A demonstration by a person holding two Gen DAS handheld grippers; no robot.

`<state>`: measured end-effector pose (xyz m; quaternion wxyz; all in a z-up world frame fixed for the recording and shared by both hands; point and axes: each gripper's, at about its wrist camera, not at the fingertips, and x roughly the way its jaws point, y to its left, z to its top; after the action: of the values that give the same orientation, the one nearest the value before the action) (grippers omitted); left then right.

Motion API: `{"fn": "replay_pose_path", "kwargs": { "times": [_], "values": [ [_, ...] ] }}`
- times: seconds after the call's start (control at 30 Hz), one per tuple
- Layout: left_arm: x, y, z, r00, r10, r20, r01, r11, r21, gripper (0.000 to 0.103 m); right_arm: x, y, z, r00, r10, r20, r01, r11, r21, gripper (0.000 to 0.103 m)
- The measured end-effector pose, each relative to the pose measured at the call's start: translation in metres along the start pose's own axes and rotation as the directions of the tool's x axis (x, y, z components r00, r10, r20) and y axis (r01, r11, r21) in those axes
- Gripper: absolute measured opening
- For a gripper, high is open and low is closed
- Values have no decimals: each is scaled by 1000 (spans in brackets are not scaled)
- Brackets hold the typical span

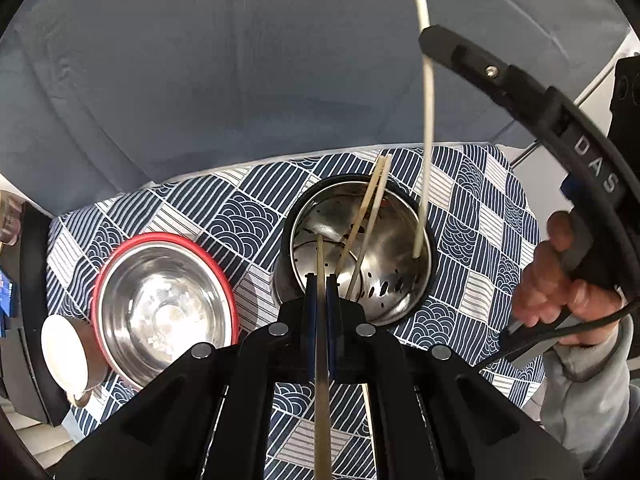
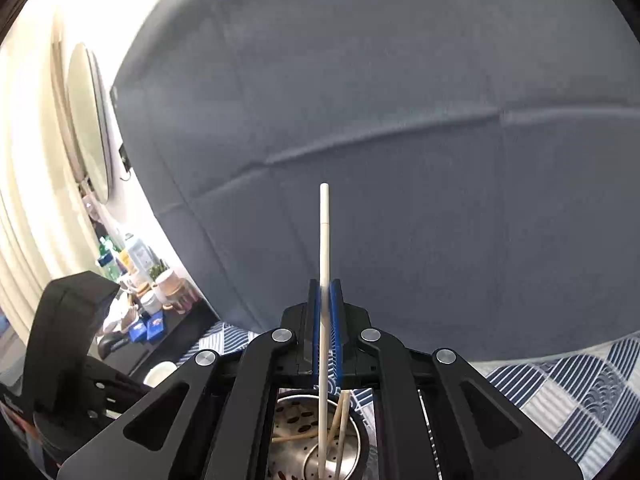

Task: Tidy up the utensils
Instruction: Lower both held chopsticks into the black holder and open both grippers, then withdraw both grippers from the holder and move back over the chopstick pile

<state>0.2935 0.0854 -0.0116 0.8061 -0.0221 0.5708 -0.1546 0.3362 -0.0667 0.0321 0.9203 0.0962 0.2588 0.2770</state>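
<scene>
Over the holder [image 1: 360,248], mid-tabletop [image 1: 480,216], both grippers work. L gripper [image 1: 320,284] is clenched on a wood chopstick [image 1: 322,360], tip past the near rim. R gripper [image 2: 326,300] grips a white chopstick [image 2: 324,240] upright, lower end inside by the far-right wall. Two more lean on the back rim. Red-rimmed bowl [image 1: 160,312] sits just left w/ a cup [image 1: 66,352] touching it; right of the holder is bare cloth to the tabletop edge.

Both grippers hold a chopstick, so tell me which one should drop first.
Right, probably. The right gripper holds the white chopstick upright with its tip already inside the holder. The left gripper holds its wooden chopstick flatter, aimed over the rim.
</scene>
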Motion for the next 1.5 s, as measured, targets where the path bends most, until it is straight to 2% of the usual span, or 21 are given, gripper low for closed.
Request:
{"fn": "replay_pose_path", "kwargs": {
  "times": [0.2,0.43,0.53,0.63,0.7,0.87,1.03,1.1,1.13,1.17,1.3,1.37,1.5],
  "values": [
    [19,-3,6,1000,-20,-14,20,1000,-4,4,17,-7,-21,998,13,-53,-13,1000,9,5],
    [37,-8,12,1000,-12,-24,13,1000,12,5,10,-11,-45,996,-14,-93,12,1000,-19,5],
    [36,-11,10,1000,-30,-11,30,999,15,5,7,-12,-52,994,-22,-106,20,1000,-21,5],
    [29,-12,8,999,-19,42,19,1000,22,6,2,-10,-58,992,-43,-119,38,998,-47,5],
    [23,-12,6,998,-20,61,19,999,28,19,-4,-13,-60,991,-44,-130,38,998,-46,6],
    [4,-11,-1,992,-15,124,12,1000,23,40,-18,-8,-60,991,-65,-115,59,997,-52,9],
    [-18,-4,-9,984,-2,177,2,1000,-5,56,-32,-3,-55,991,-91,-99,86,995,-59,9],
    [-27,-1,-13,980,17,198,-13,1000,-19,65,-40,-1,-54,991,-105,-86,100,993,-61,21],
    [-31,0,-16,978,21,208,-16,1000,-24,66,-44,0,-55,990,-115,-77,110,992,-64,31],
    [-34,1,-18,977,23,214,-18,999,-28,68,-49,2,-55,990,-124,-67,120,991,-67,35],
    [-45,4,-33,971,46,237,-35,998,-48,80,-64,5,-59,988,-145,-51,142,987,-70,41],
    [-47,4,-39,970,54,236,-43,998,-51,84,-72,6,-62,986,-158,-46,155,985,-70,51],
    [-47,2,-54,973,66,223,-55,997,-54,91,-83,6,-73,981,-181,-62,177,982,-65,61]
  ]
}}
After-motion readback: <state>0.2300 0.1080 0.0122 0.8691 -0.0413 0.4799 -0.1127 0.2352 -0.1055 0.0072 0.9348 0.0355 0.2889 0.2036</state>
